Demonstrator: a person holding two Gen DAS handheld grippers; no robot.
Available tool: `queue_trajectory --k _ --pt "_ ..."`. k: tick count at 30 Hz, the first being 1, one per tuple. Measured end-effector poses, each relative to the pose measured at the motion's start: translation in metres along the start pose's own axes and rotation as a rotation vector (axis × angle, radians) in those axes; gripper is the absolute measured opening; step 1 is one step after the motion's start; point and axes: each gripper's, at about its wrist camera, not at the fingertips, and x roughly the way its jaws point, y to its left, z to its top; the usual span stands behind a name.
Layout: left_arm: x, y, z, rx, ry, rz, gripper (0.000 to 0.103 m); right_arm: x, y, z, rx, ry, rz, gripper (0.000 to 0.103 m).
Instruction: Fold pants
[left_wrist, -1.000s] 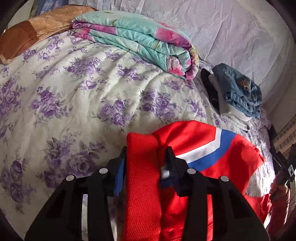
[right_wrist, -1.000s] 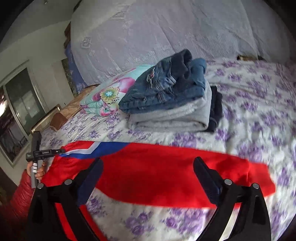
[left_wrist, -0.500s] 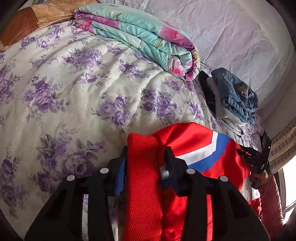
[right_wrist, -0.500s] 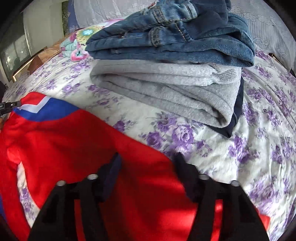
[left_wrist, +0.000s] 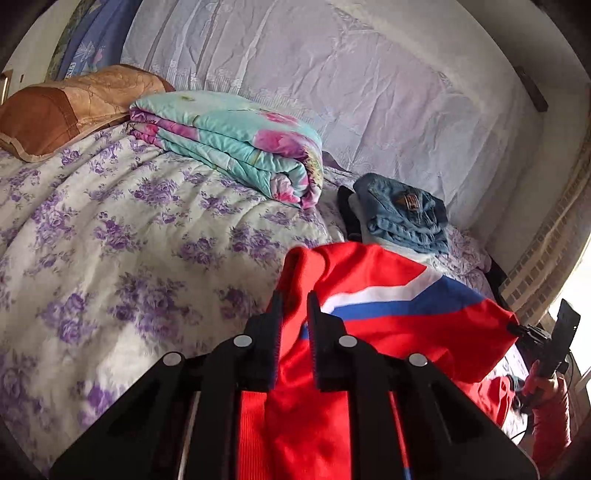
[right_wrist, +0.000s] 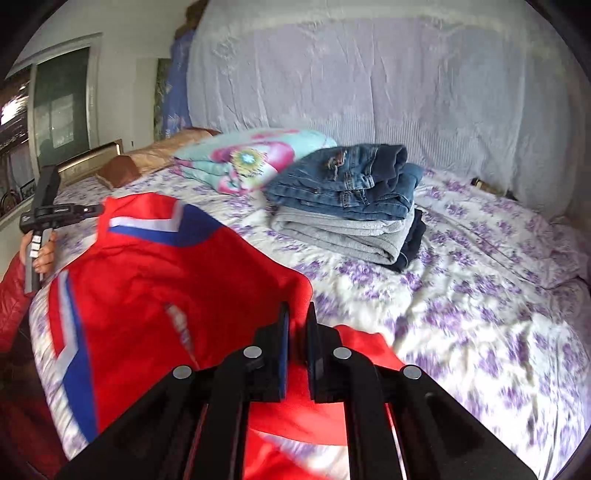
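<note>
1. Left gripper and right gripper each pinch the red pants, lifted over the bed.
2. Folded clothes pile and quilt lie just beyond.

You face a bed under a white spread with purple flowers. A pale lilac cloth hangs behind it. A brown pillow and a folded turquoise quilt lie near the head. A dark window breaks the white wall to your left.
</note>
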Motion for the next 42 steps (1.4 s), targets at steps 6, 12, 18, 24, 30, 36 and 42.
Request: queue_trajectory --k 6,12,18,24,30,36,42 --pt "-0.03 -0.013 -0.037 -0.08 0.125 -0.061 0.041 -0.039 0.04 -0.074 0.078 -0.006 0.039 0.008" --pt "-0.012 -0.051 0.0 -0.144 0.168 0.019 0.061 -0.038 0.049 -0.098 0.129 -0.012 0.067 0.008" --pt "0.03 -0.032 0.051 -0.261 0.23 0.125 0.064 -0.036 0.044 -0.113 0.172 -0.005 0.089 0.008" --pt "0.056 -0.001 0.069 -0.392 0.261 0.131 0.063 -0.029 0.038 -0.12 0.21 0.014 0.121 0.009" --pt "0.073 -0.014 0.073 -0.302 0.332 0.072 0.022 -0.026 0.033 -0.124 0.256 0.018 0.152 0.009" --pt "0.025 -0.035 0.054 -0.154 0.292 0.059 0.015 -0.032 0.031 -0.13 0.271 0.019 0.145 0.01" --pt "-0.04 -0.009 -0.008 -0.139 0.303 0.072 0.0 -0.043 0.029 -0.143 0.293 0.015 0.131 0.01"
